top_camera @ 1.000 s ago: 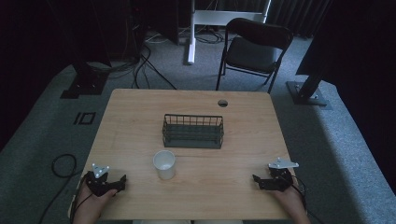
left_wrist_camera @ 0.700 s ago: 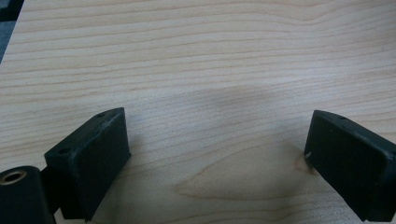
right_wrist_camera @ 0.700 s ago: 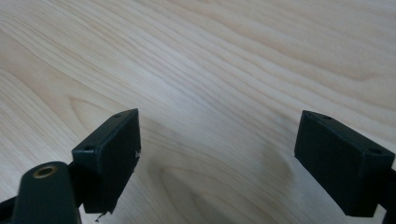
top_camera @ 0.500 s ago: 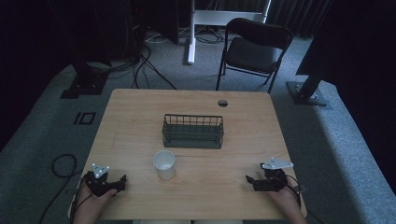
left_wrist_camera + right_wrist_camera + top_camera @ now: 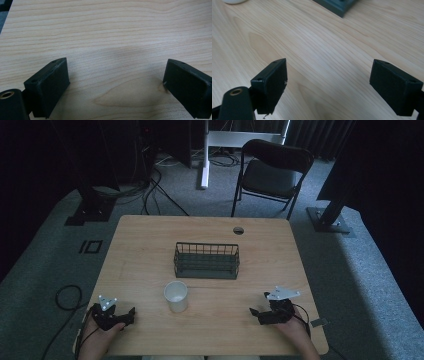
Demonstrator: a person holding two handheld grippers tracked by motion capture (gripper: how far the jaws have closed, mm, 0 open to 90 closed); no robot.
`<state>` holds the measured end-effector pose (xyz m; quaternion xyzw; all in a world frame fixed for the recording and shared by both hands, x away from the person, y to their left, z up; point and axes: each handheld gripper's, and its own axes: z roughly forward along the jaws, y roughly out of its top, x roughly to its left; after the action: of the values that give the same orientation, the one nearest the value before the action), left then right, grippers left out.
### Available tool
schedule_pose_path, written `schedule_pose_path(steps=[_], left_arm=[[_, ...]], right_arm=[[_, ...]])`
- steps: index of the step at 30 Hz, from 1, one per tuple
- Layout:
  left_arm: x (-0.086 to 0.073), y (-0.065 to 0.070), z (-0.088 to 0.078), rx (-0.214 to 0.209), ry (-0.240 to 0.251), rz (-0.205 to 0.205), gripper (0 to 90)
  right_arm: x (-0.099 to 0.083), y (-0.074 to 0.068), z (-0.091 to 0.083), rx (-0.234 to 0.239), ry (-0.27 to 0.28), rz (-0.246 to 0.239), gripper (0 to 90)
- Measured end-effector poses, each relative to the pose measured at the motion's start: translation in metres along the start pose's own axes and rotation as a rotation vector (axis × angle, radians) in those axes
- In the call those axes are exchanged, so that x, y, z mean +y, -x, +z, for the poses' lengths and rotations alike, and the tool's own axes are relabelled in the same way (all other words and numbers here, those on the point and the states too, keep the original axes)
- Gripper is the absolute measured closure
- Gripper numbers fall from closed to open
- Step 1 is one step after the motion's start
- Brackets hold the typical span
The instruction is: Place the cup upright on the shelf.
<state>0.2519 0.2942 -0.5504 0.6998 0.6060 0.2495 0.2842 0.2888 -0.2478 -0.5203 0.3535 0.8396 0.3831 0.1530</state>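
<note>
From the high view, a wooden table [image 5: 150, 250] holds a dark wire basket [image 5: 206, 260] near its middle. A white cup [image 5: 176, 296] stands upright just in front of the basket, a little to the left, not touching it. The left gripper [image 5: 131, 311] sits near the front left corner of the table, held in the person's left hand [image 5: 100, 332]. The right gripper [image 5: 253, 311] sits near the front right, held in the right hand [image 5: 295, 330]. Both are well apart from the cup. A black folding chair [image 5: 272, 170] stands on the grey floor behind the table.

In the left gripper view, the left gripper [image 5: 116, 82] has its two black jaws spread wide with only bare wood between them.

In the right gripper view, the right gripper [image 5: 328, 80] also has its jaws spread wide and holds nothing. A corner of the basket [image 5: 337, 6] shows at the top, and the bottom edge of the cup [image 5: 234, 1] at the top left.
</note>
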Motion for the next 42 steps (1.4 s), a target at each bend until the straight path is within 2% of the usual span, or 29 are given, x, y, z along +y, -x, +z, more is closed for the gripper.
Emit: schedule_pose_path(steps=[21,32,42], left_arm=[[0.000,0.000,0.000,0.000,0.000,0.000,6.8],[0.000,0.000,0.000,0.000,0.000,0.000,6.8],[0.000,0.000,0.000,0.001,-0.002,0.004,6.8]], right_arm=[[0.038,-0.047,0.036,0.116,0.014,-0.108,14.2],[0.057,-0.069,0.054,0.177,0.035,-0.139,15.0],[0.073,-0.087,0.068,0.208,0.061,-0.166,15.0]])
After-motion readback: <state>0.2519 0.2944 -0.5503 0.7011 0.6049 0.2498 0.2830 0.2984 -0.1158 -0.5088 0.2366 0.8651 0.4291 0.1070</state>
